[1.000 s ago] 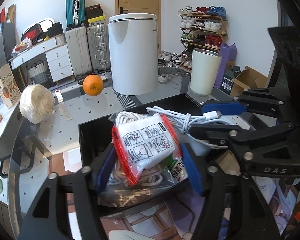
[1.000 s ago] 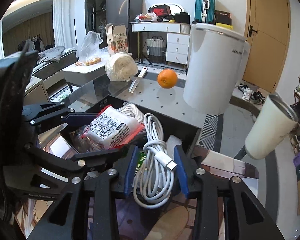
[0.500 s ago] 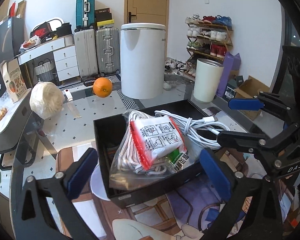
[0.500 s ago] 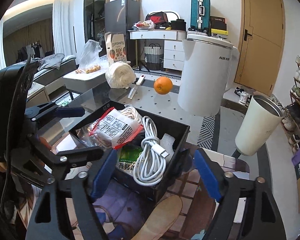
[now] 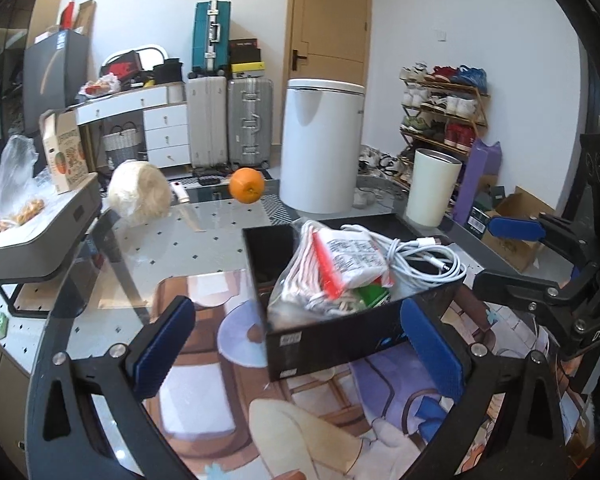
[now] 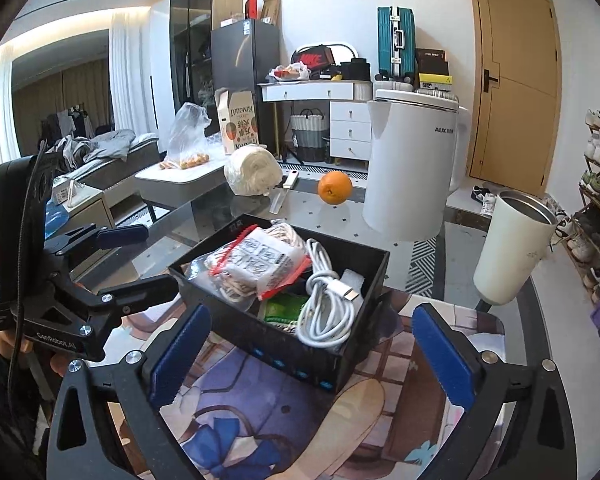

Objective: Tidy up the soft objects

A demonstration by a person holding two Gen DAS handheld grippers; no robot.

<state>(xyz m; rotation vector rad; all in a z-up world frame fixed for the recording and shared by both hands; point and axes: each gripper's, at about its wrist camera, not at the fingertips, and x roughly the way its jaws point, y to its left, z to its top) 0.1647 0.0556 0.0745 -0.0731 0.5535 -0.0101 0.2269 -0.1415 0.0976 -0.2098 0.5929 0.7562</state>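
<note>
A black box (image 5: 340, 340) (image 6: 284, 344) stands on a printed mat on the glass table. Inside it lie a clear bag of white rope with a red-edged packet (image 5: 340, 256) (image 6: 256, 260), a coiled white cable (image 5: 424, 260) (image 6: 324, 312) and a green packet (image 6: 284, 308). My left gripper (image 5: 300, 344) is open in front of the box's near wall, nothing between its pads. My right gripper (image 6: 312, 356) hangs before the box's corner with its jaws opening, and no pad touches anything. Each gripper also shows in the other's view, the right gripper (image 5: 508, 256) and the left gripper (image 6: 140, 260).
Behind the box on the table are an orange (image 5: 246, 185), a round white yarn bundle (image 5: 140, 192), a tall white appliance (image 5: 320, 144) and a cream tumbler (image 6: 512, 252). A grey case (image 5: 40, 232) holding a bag stands at the left.
Both grippers let go, the left of the rope bag and the right of the cable, opened wide and drew back out of the box. The items stay in the box.
</note>
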